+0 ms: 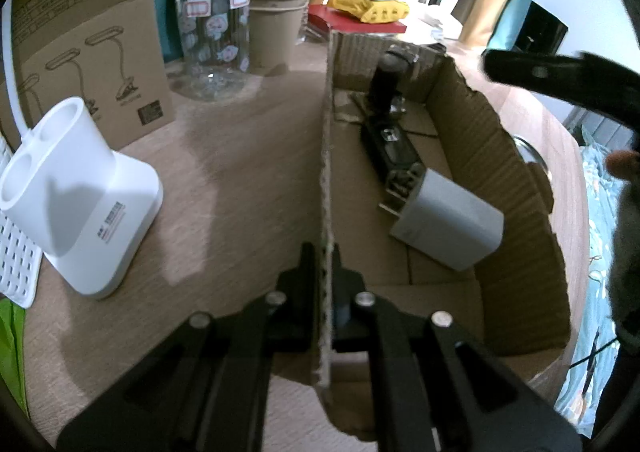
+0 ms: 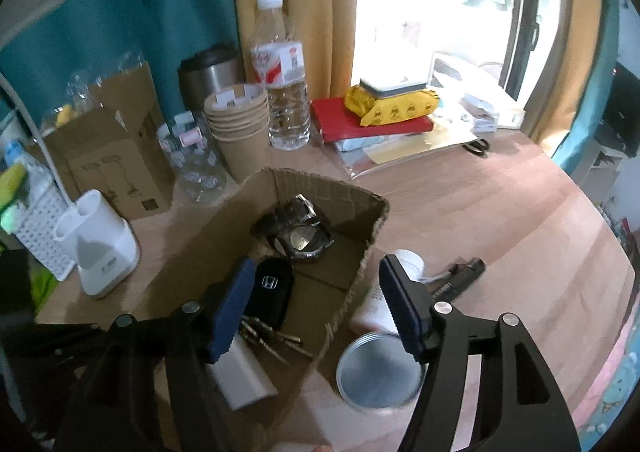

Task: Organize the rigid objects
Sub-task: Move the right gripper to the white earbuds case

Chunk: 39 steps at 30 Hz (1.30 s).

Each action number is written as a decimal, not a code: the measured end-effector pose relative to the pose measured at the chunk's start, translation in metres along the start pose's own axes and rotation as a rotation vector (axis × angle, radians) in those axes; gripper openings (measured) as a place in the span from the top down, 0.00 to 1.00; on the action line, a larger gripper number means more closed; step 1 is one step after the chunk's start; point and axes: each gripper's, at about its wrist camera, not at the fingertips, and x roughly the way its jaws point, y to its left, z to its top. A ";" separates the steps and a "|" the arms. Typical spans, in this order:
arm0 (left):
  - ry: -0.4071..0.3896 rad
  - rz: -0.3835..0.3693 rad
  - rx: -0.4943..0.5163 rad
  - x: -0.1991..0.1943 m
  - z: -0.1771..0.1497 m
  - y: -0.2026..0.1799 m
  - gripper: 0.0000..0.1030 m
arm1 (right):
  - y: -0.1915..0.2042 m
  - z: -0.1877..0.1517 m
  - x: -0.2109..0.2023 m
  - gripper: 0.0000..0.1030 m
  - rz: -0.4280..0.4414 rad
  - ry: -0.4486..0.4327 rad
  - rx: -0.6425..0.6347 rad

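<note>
Table (image 2: 500, 204) bearing an open cardboard box (image 1: 516, 220), torn along its rim. The left gripper (image 1: 326, 288) pinches the box's left wall, one finger on each side of the cardboard. The right gripper (image 2: 316, 306) hangs above the box's right wall with its fingers spread wide, holding nothing: the left pad (image 2: 232, 308) lies over the box interior, the right pad (image 2: 402, 308) outside it.

The box holds four things. A white charger (image 1: 452, 220) lies ahead of the left fingers and to their right, partly hidden under the right gripper's left finger in the right wrist view. A black car key (image 2: 270, 292) lies just beyond that finger; a bunch of metal keys (image 2: 276, 336) is between the spread fingers, and a wristwatch (image 2: 298, 228) is at the far end of the box.

Outside the box, three things lie near the right pad. One round tin (image 2: 378, 372) stands just before it. One white tube (image 2: 384, 292) is partly covered by it. One dark tool (image 2: 460, 278) lies beyond it, its kind hard to make out.

To the left of the left fingers stands one white holder (image 1: 76, 196) with two round wells. Beyond it stands a printed carton (image 1: 80, 64), then a clear jar (image 1: 216, 44) and one stack of paper cups (image 1: 274, 16). The number of cups cannot be told.
</note>
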 end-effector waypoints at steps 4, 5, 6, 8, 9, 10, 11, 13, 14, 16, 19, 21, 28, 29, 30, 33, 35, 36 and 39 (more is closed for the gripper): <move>0.000 0.000 0.000 0.000 0.000 0.000 0.96 | -0.007 -0.007 -0.025 0.32 0.002 -0.030 0.024; 0.000 0.000 0.000 0.000 0.000 0.000 0.96 | -0.009 -0.010 -0.031 0.32 0.001 -0.037 0.030; 0.000 0.000 0.000 0.000 0.000 0.000 0.96 | -0.010 -0.012 -0.037 0.31 0.001 -0.043 0.037; 0.000 0.000 0.000 0.000 0.000 0.000 0.96 | -0.013 -0.018 -0.047 0.28 0.001 -0.054 0.049; 0.000 0.000 0.000 0.000 0.000 0.000 0.96 | -0.014 -0.021 -0.051 0.27 0.001 -0.057 0.054; 0.000 0.000 0.000 0.000 0.000 0.000 0.96 | -0.016 -0.025 -0.057 0.26 0.004 -0.058 0.060; -0.001 0.001 0.000 0.000 0.000 0.000 0.96 | -0.017 -0.027 -0.060 0.26 0.004 -0.059 0.062; -0.001 0.000 0.000 0.000 0.000 0.000 0.96 | -0.018 -0.033 -0.067 0.25 0.001 -0.061 0.065; -0.001 0.000 0.000 0.001 0.000 0.000 0.96 | -0.019 -0.036 -0.070 0.25 0.000 -0.062 0.067; -0.001 0.000 0.000 0.000 0.000 0.000 0.96 | -0.020 -0.041 -0.074 0.25 -0.003 -0.062 0.072; -0.001 0.001 0.001 0.001 0.000 0.000 0.96 | -0.023 -0.048 -0.076 0.25 -0.003 -0.055 0.081; -0.001 0.000 0.000 0.001 0.000 0.001 0.96 | -0.025 -0.053 -0.076 0.25 -0.002 -0.048 0.091; -0.001 0.000 0.001 0.001 0.000 0.000 0.96 | -0.027 -0.075 -0.070 0.25 0.010 -0.001 0.101; -0.001 0.000 0.001 0.000 0.000 0.000 0.96 | -0.026 -0.077 -0.069 0.25 0.012 0.005 0.099; -0.001 0.000 0.001 0.001 0.000 0.000 0.96 | -0.026 -0.080 -0.067 0.25 0.013 0.014 0.097; -0.001 0.001 0.002 0.001 0.000 0.000 0.96 | -0.024 -0.086 -0.062 0.25 0.017 0.033 0.097; -0.001 0.000 0.001 0.000 0.000 0.000 0.96 | -0.023 -0.091 -0.058 0.25 0.017 0.047 0.093; -0.001 0.001 0.001 0.000 0.000 0.000 0.96 | -0.022 -0.093 -0.056 0.25 0.016 0.052 0.090; -0.001 0.000 0.001 0.001 0.000 0.001 0.96 | -0.019 -0.099 -0.050 0.25 0.016 0.072 0.079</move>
